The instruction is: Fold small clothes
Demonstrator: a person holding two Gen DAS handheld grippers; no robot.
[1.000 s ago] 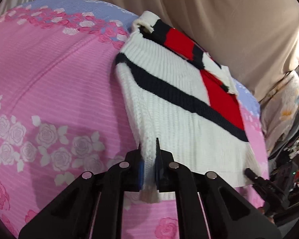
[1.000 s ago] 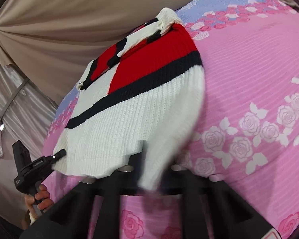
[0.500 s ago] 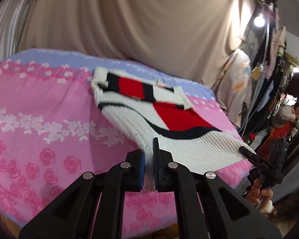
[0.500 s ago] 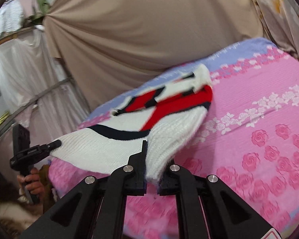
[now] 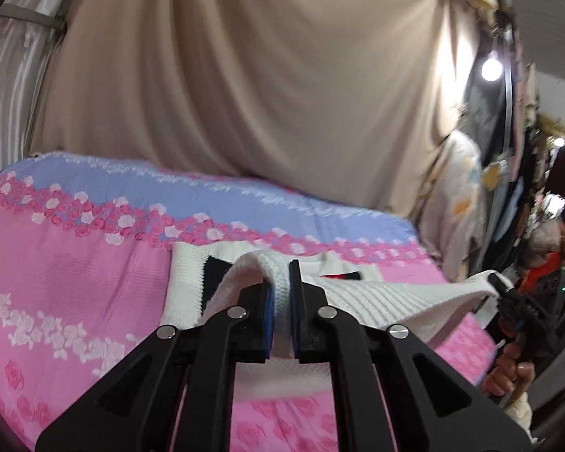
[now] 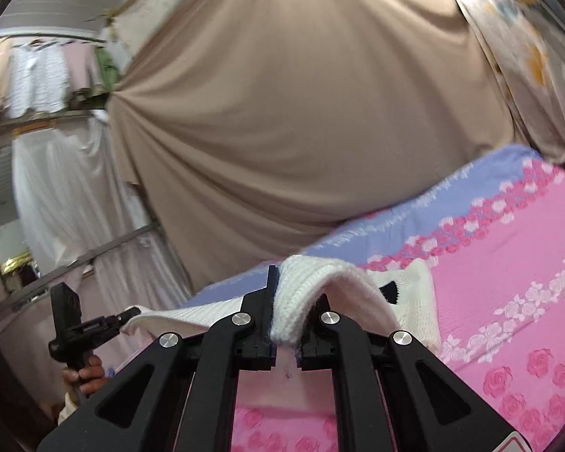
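A small white knit sweater with navy and red bands is lifted by its hem above the bed. My left gripper is shut on one hem corner, the white knit pinched between its pads. My right gripper is shut on the other hem corner, with the knit draped over its right finger. The hem stretches between the two grippers; the other gripper shows at the right in the left wrist view, and at the left in the right wrist view. The sweater's collar end still lies on the bed.
A pink bedspread with rose bands and a lilac far strip covers the bed. A beige curtain hangs behind it. Hanging garments and a lamp stand at the right, with people beyond. Pale drapes and rails stand left.
Both grippers have risen with the sweater's hem, lifting it off the bed and carrying it toward the collar end. The views have tipped up from the bedspread to the curtain.
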